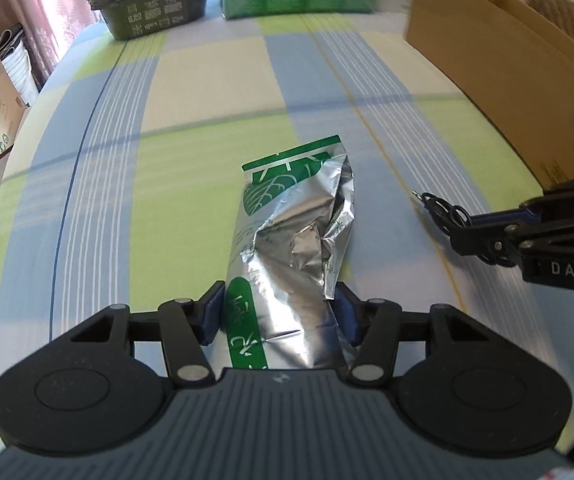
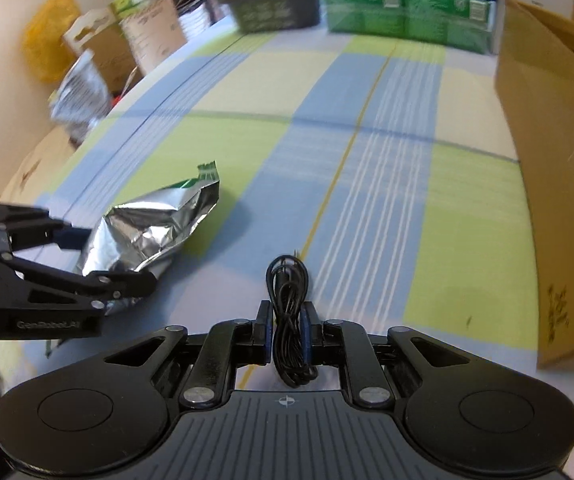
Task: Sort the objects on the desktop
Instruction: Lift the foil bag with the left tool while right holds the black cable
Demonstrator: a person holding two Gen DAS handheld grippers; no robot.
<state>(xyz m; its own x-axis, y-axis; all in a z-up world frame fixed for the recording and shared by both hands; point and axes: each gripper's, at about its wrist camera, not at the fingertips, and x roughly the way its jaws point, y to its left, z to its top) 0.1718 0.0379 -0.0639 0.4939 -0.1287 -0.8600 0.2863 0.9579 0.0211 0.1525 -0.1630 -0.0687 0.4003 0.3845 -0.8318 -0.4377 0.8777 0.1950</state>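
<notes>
Two hand-held grippers worked over a table covered by a checked cloth [image 1: 215, 92] of blue, green and cream. The left gripper [image 1: 279, 312] was clamped on a crumpled foil pouch [image 1: 291, 232], silver with green print, its blue pads [image 1: 211, 316] pressing the pouch's near end from both sides while the far end reached forward over the cloth; whether that end touched the cloth could not be told. The right gripper [image 2: 285, 332] was closed on a coiled black cable [image 2: 287, 312], the bundle pinched at its waist with loops standing out ahead of and behind the fingers (a plug tip showed at the front of the coil in the left view). The two grippers sat side by side, near but not touching. A tall cardboard box [image 2: 559, 184] stood at the right edge of the table, and green packs [image 2: 403, 12] with a dark carton [image 1: 155, 12] lined the far edge. Judged from the task, both items were in hand and awaiting placement. To carry well, the pouch wanted a firm but not crushing hold, since foil slides and buckles; the cable wanted a steady grip at mid-bundle so no loop could slip free or snag the neighbouring gripper, and each arm should travel clear of the other.
</notes>
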